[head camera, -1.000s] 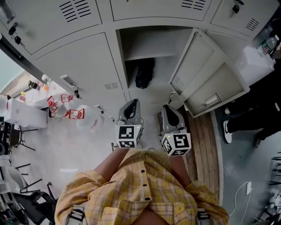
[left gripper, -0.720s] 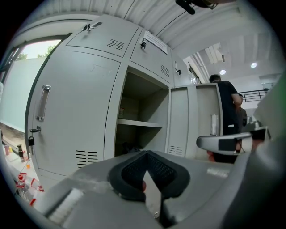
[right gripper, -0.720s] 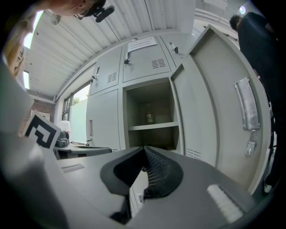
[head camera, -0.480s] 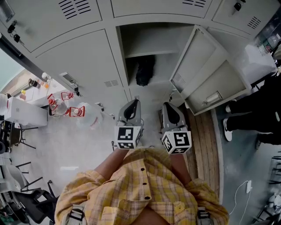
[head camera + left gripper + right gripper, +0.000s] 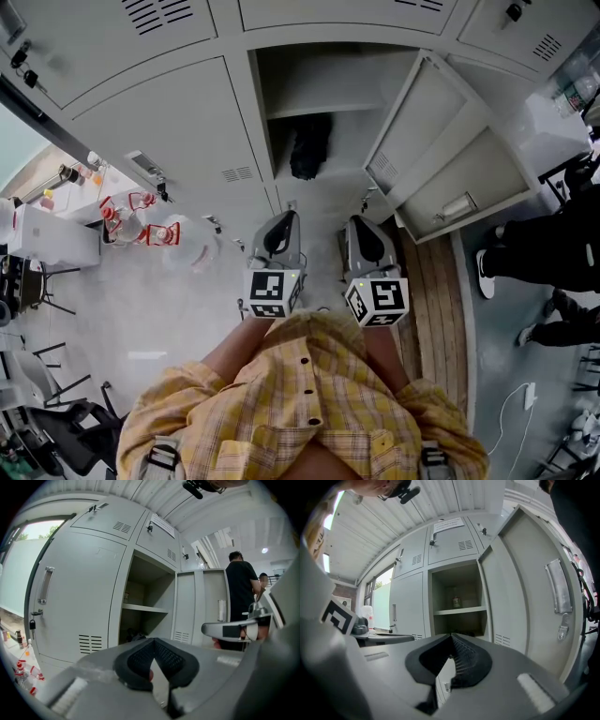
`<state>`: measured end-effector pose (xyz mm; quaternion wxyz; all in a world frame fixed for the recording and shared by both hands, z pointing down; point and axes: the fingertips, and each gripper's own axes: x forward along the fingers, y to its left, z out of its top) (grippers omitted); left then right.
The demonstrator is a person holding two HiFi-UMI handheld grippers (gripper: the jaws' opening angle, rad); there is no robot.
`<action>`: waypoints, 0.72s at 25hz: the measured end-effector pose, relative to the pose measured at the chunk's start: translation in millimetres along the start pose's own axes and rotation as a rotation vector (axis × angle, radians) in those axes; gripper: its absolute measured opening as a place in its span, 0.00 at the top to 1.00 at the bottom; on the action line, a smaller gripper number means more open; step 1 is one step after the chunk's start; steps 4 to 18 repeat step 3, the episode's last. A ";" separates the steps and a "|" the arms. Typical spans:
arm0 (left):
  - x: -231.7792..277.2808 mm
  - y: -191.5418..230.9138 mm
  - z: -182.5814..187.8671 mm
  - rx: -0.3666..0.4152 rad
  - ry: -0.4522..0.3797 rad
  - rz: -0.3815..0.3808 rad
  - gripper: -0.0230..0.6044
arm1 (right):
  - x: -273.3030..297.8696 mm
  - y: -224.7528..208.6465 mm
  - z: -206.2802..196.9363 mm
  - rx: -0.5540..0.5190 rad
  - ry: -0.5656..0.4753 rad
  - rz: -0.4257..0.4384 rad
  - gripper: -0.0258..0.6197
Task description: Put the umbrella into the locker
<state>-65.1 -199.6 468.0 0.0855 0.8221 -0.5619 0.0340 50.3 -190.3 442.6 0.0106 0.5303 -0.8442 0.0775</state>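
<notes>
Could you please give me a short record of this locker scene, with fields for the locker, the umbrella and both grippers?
locker: open, one shelf inside
door: swung out to the right
umbrella: dark bundle, apparently it, in the compartment under the shelf
left gripper: jaws shut, nothing between them
right gripper: jaws shut, nothing between them
position: both grippers side by side before the open locker
bystander: in black, at the right

Just behind the tongs, the person wears a yellow plaid shirt point(image 5: 300, 403) with dark buttons. The left gripper point(image 5: 283, 221) and right gripper point(image 5: 362, 227) are grey, each with a black-and-white marker cube point(image 5: 274, 292) and black ribbed pads point(image 5: 139, 659).
</notes>
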 end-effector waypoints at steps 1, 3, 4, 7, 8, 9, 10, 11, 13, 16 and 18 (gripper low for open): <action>0.3 0.4 0.0 0.000 -0.001 0.001 0.97 | 0.4 -0.2 -0.3 -0.001 0.000 0.000 0.96; 0.6 1.3 -0.1 0.000 -0.001 0.002 0.97 | 1.1 -0.4 -1.0 -0.003 0.001 0.001 0.96; 0.6 1.3 -0.1 0.000 -0.001 0.002 0.97 | 1.1 -0.4 -1.0 -0.003 0.001 0.001 0.96; 0.6 1.3 -0.1 0.000 -0.001 0.002 0.97 | 1.1 -0.4 -1.0 -0.003 0.001 0.001 0.96; 0.6 1.3 -0.1 0.000 -0.001 0.002 0.97 | 1.1 -0.4 -1.0 -0.003 0.001 0.001 0.96; 0.6 1.3 -0.1 0.000 -0.001 0.002 0.97 | 1.1 -0.4 -1.0 -0.003 0.001 0.001 0.96; 0.6 1.3 -0.1 0.000 -0.001 0.002 0.97 | 1.1 -0.4 -1.0 -0.003 0.001 0.001 0.96; 0.6 1.3 -0.1 0.000 -0.001 0.002 0.97 | 1.1 -0.4 -1.0 -0.003 0.001 0.001 0.96; 0.6 1.3 -0.1 0.000 -0.001 0.002 0.97 | 1.1 -0.4 -1.0 -0.003 0.001 0.001 0.96; 0.6 1.3 -0.1 0.000 -0.001 0.002 0.97 | 1.1 -0.4 -1.0 -0.003 0.001 0.001 0.96; 0.6 1.3 -0.1 0.000 -0.001 0.002 0.97 | 1.1 -0.4 -1.0 -0.003 0.001 0.001 0.96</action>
